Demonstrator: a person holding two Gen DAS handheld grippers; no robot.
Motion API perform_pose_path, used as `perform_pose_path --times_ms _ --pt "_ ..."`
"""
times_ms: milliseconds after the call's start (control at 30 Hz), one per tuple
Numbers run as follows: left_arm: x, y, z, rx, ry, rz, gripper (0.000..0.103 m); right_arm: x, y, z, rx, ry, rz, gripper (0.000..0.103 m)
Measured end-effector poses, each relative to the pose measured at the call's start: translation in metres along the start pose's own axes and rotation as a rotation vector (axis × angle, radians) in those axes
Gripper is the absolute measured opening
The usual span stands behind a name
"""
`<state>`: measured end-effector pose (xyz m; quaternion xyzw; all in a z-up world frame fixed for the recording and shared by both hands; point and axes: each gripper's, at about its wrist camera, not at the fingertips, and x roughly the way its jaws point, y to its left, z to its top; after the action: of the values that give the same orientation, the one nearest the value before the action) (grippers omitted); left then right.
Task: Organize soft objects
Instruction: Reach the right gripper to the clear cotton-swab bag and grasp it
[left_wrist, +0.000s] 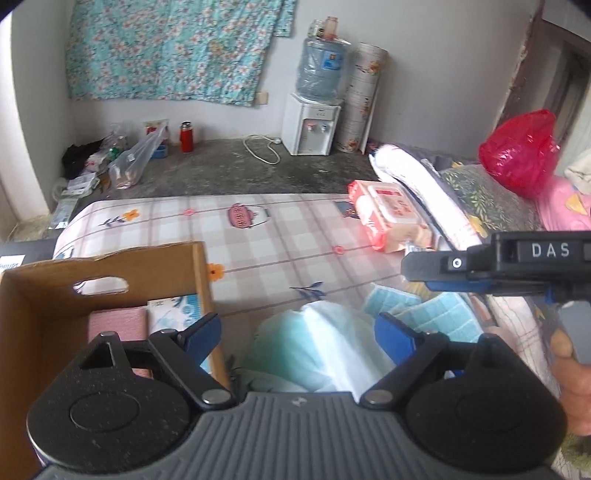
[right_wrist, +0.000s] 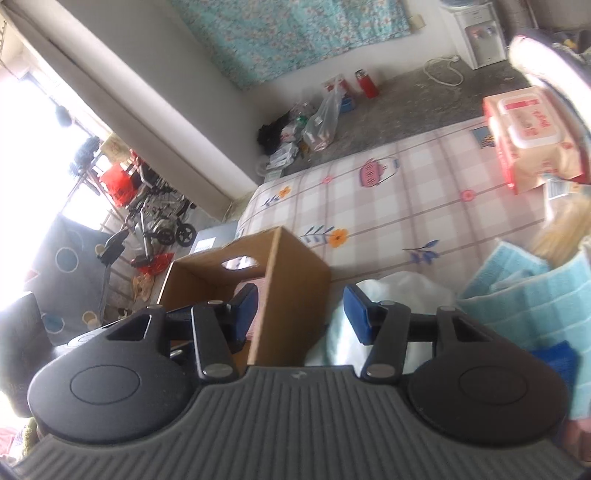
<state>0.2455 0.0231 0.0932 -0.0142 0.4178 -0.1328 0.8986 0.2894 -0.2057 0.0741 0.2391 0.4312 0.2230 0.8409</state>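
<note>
My left gripper (left_wrist: 300, 338) stands open and holds nothing. It hovers over a pale white-and-mint cloth bundle (left_wrist: 317, 354) on the checked bed sheet (left_wrist: 280, 236). To its left is a cardboard box (left_wrist: 48, 295) with a pink cloth (left_wrist: 116, 325) and a tissue pack (left_wrist: 173, 314) inside. My right gripper (right_wrist: 301, 310) is open with nothing between its pads, above the box wall (right_wrist: 295, 280) and beside the same bundle (right_wrist: 391, 295). Its black body (left_wrist: 413, 267) also juts in from the right in the left wrist view. A teal checked towel (left_wrist: 436, 314) (right_wrist: 535, 295) lies right of the bundle.
A red-and-white wipes pack (left_wrist: 388, 214) (right_wrist: 528, 140) lies further along the bed beside folded bedding (left_wrist: 424, 184) and a red plastic bag (left_wrist: 517, 147). Beyond the bed, the floor holds a water dispenser (left_wrist: 310, 125), a red flask (left_wrist: 186, 136) and plastic bags (left_wrist: 129, 158). A wheelchair (right_wrist: 159, 214) stands far left.
</note>
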Motion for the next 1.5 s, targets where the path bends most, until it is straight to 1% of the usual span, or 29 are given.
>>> perform_pose_path --times_ms 167,300,400,500,600,633,667,800,867,1067,1200,1267,1400,1433,1500 --pt "0.043 -0.056 0.011 0.053 0.012 -0.041 0.09 -0.04 -0.08 0.017 0.107 -0.076 -0.08 0.051" --pt "0.086 -0.095 0.024 0.085 0.052 -0.057 0.083 -0.049 -0.146 0.027 0.203 -0.097 -0.132 0.052" --pt "0.123 -0.118 0.033 0.103 0.075 -0.067 0.078 -0.043 -0.189 0.034 0.258 -0.088 -0.168 0.05" --pt "0.158 -0.132 0.041 0.086 0.096 -0.077 0.072 -0.026 -0.224 0.046 0.287 -0.074 -0.204 0.05" --pt "0.192 -0.141 0.047 0.057 0.139 -0.093 0.066 -0.008 -0.251 0.06 0.298 -0.048 -0.248 0.05" --pt "0.204 -0.143 0.049 0.048 0.159 -0.096 0.063 -0.003 -0.258 0.063 0.3 -0.044 -0.255 0.05" --pt "0.213 -0.144 0.05 0.039 0.172 -0.099 0.062 0.003 -0.265 0.067 0.3 -0.036 -0.261 0.05" --pt "0.243 -0.147 0.052 0.013 0.226 -0.123 0.059 0.028 -0.287 0.08 0.302 -0.002 -0.263 0.05" --pt "0.253 -0.148 0.052 0.009 0.247 -0.133 0.059 0.04 -0.293 0.085 0.299 0.026 -0.247 0.049" --pt "0.271 -0.147 0.053 -0.011 0.285 -0.153 0.061 0.074 -0.296 0.097 0.279 0.091 -0.268 0.048" --pt "0.281 -0.138 0.054 -0.093 0.318 -0.186 0.062 0.093 -0.294 0.101 0.279 0.111 -0.277 0.049" --pt "0.286 -0.133 0.055 -0.147 0.338 -0.202 0.061 0.101 -0.296 0.103 0.288 0.119 -0.275 0.049" --pt "0.287 -0.131 0.055 -0.182 0.337 -0.211 0.054 0.113 -0.297 0.105 0.296 0.126 -0.273 0.048" --pt "0.286 -0.132 0.055 -0.185 0.333 -0.206 0.046 0.114 -0.296 0.104 0.291 0.125 -0.276 0.047" --pt "0.283 -0.133 0.055 -0.186 0.322 -0.202 0.038 0.116 -0.294 0.103 0.283 0.118 -0.284 0.041"
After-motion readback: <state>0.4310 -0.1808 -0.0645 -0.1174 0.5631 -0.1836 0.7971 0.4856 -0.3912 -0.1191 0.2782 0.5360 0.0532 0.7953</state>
